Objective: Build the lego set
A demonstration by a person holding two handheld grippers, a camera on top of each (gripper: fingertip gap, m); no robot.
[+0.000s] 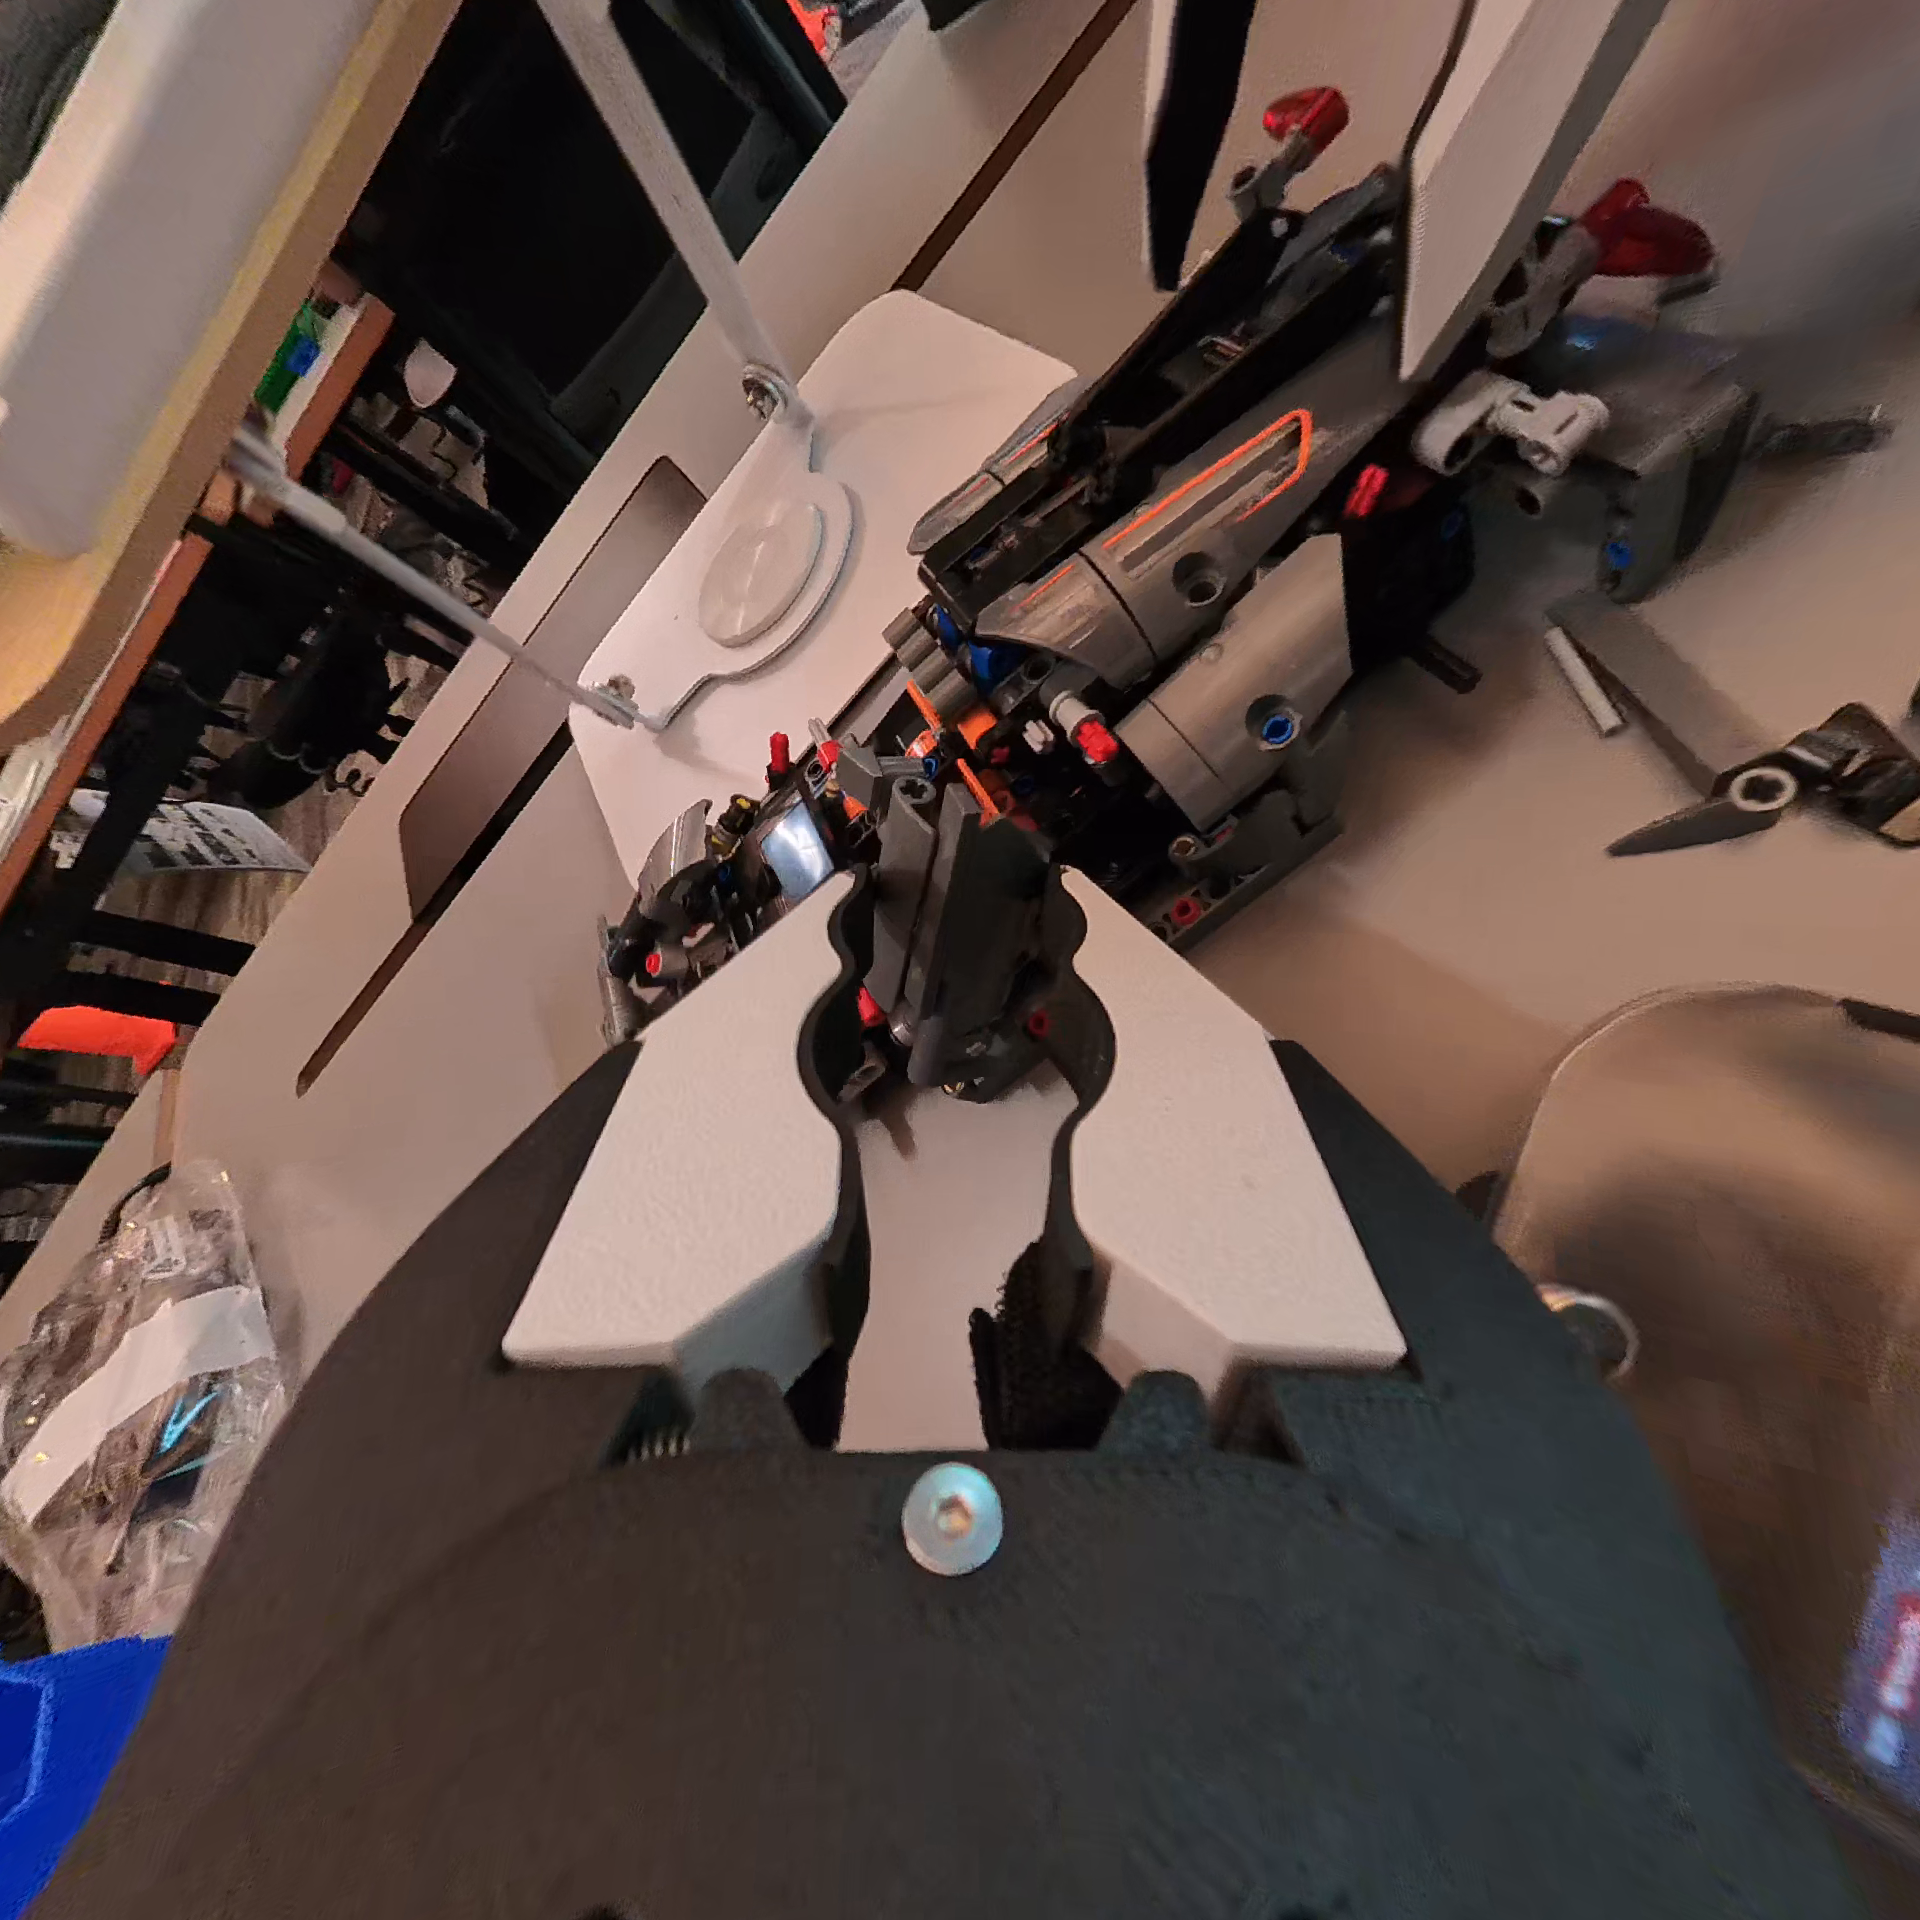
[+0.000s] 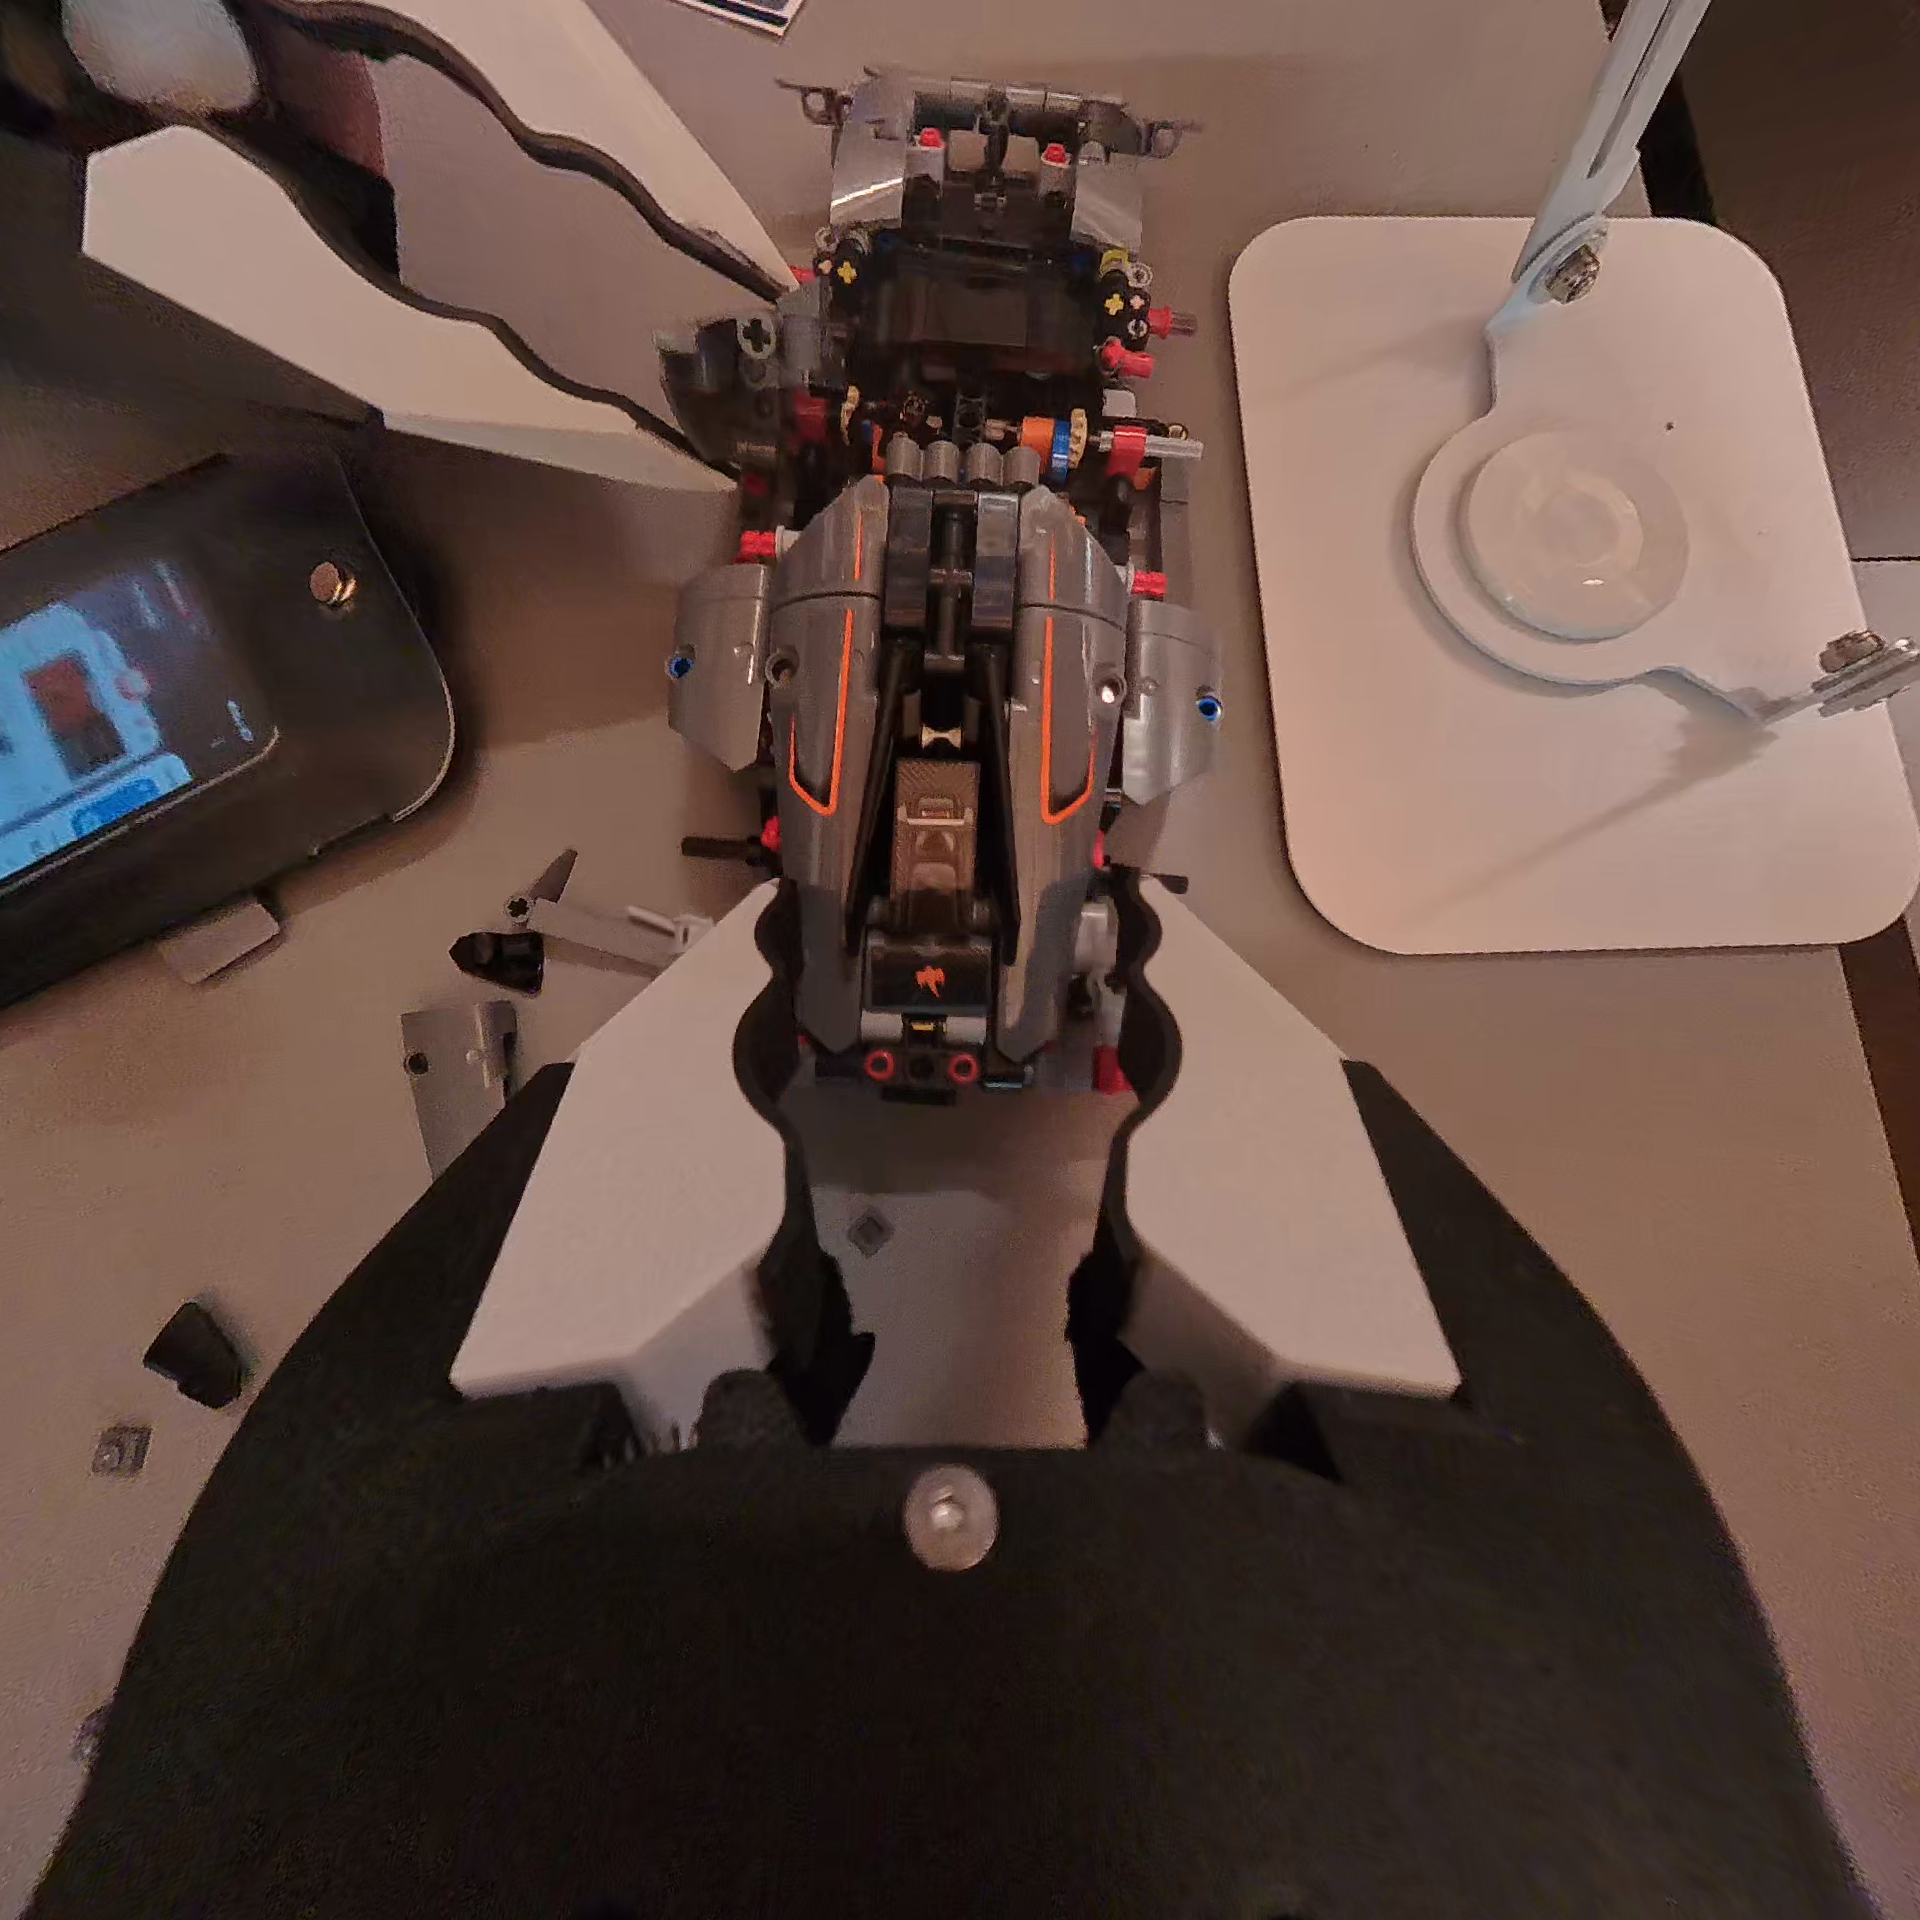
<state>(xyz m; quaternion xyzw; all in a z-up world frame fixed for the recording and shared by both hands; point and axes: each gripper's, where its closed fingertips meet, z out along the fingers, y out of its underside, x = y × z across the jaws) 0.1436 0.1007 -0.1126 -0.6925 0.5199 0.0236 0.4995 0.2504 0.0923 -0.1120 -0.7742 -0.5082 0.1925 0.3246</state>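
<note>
A grey and black Lego car model [image 2: 821,665] with orange stripes lies on the tan table [image 2: 1039,1174]. My right gripper [image 2: 956,904] straddles its near end, with the pads against both sides, shut on it. My left gripper [image 1: 956,914] is shut on a dark grey panel sub-assembly [image 1: 966,935] and holds it against the side of the model [image 1: 1195,540] near its other end. In the right wrist view the left gripper [image 2: 743,364] comes in from the upper left. In the left wrist view the right gripper's fingers [image 1: 1486,208] stand over the far end by the red tail pieces [image 1: 1304,114].
A white stand base [image 2: 1558,790] with a clear disc lies right of the model. A phone with a lit screen [image 2: 156,727] lies to the left. Loose pieces [image 2: 499,951], a grey panel [image 2: 457,1060] and a black part [image 2: 197,1351] lie nearby. A bag of parts [image 1: 125,1351] sits near the left. My right fingertips sit around 11 centimeters from my left ones.
</note>
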